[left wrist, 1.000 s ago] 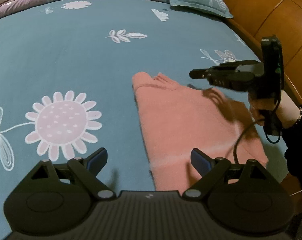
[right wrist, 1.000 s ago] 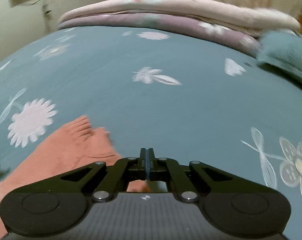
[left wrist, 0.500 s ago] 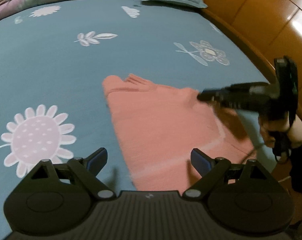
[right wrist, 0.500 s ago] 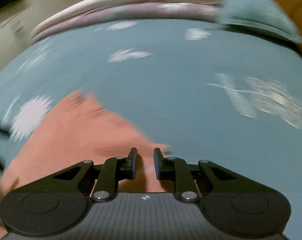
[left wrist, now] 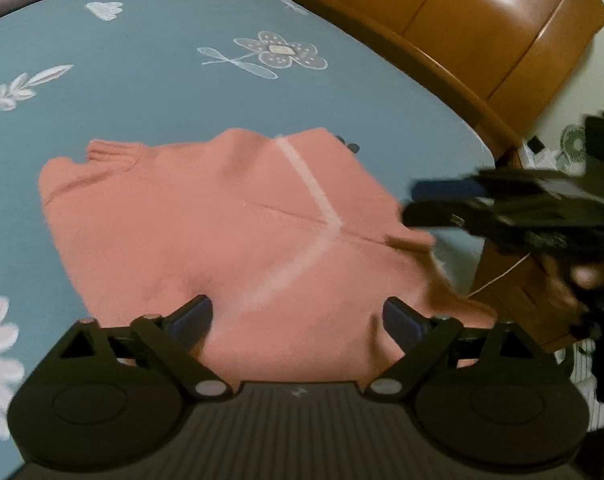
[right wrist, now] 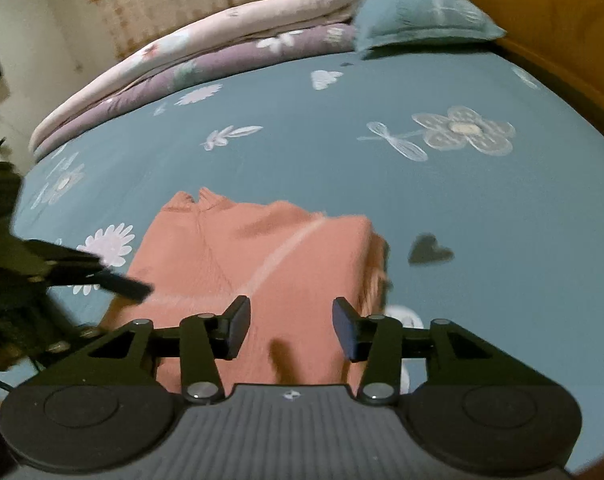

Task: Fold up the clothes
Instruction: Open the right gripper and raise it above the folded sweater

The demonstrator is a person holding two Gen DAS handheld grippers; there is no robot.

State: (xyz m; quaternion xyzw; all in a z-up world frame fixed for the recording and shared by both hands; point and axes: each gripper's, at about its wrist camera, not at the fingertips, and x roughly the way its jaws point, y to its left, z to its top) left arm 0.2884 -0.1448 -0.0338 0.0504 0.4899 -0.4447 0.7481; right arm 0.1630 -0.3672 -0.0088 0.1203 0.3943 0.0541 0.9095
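A salmon-pink knit garment [left wrist: 222, 232] lies folded into a rough rectangle on the blue floral bedsheet [left wrist: 150, 76], a pale stripe bent across it. In the right wrist view the same garment [right wrist: 262, 256] sits just beyond the fingers. My left gripper [left wrist: 296, 316] hovers open over the garment's near edge, holding nothing. My right gripper [right wrist: 290, 324] is open above the garment's near part, also with nothing in it. The right gripper [left wrist: 445, 200] shows blurred at the right of the left wrist view, beside the garment's right corner. The left gripper [right wrist: 122, 286] appears at the left of the right wrist view.
A wooden bed frame [left wrist: 441, 76] curves along the right side. Folded quilts [right wrist: 190, 68] and a blue pillow [right wrist: 417, 16] are stacked at the far end of the bed. A dark heart print [right wrist: 427, 250] marks the sheet right of the garment.
My right gripper went from shut to open and pulled back toward the garment's near right. Both views swung, so the garment now sits centred under the two grippers.
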